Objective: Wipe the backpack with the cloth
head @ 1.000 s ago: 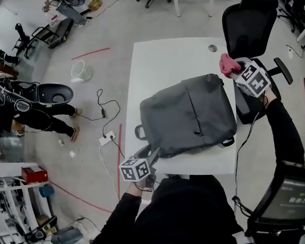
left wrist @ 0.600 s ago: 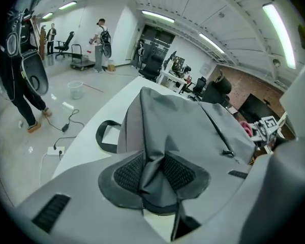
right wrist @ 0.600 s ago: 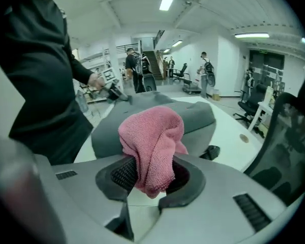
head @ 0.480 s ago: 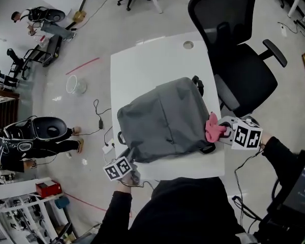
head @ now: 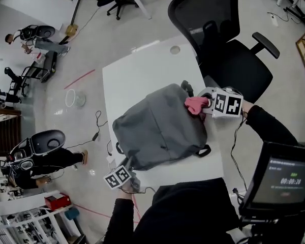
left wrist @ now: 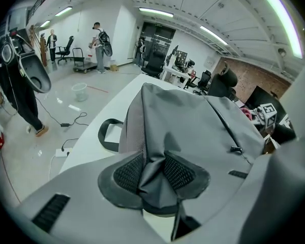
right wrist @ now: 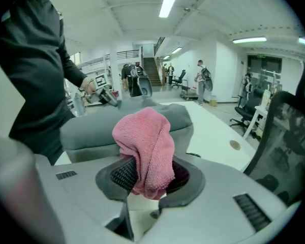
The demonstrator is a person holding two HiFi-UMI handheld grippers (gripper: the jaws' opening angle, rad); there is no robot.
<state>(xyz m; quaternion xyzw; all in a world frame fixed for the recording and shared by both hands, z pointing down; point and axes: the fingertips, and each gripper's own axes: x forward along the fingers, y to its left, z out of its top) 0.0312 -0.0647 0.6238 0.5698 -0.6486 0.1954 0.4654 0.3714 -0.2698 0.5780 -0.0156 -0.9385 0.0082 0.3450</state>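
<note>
White rectangular table carries a grey fabric backpack lying flat. My left gripper points steeply down at its near corner; its jaws have just been closing and pinch a fabric fold. My right gripper clamps a bunched pink terry cloth at the backpack's chair-side edge

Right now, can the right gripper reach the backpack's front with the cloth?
Probably yes: the right gripper, shut on the pink cloth, is at the edge of the backpack with nothing between.
</note>
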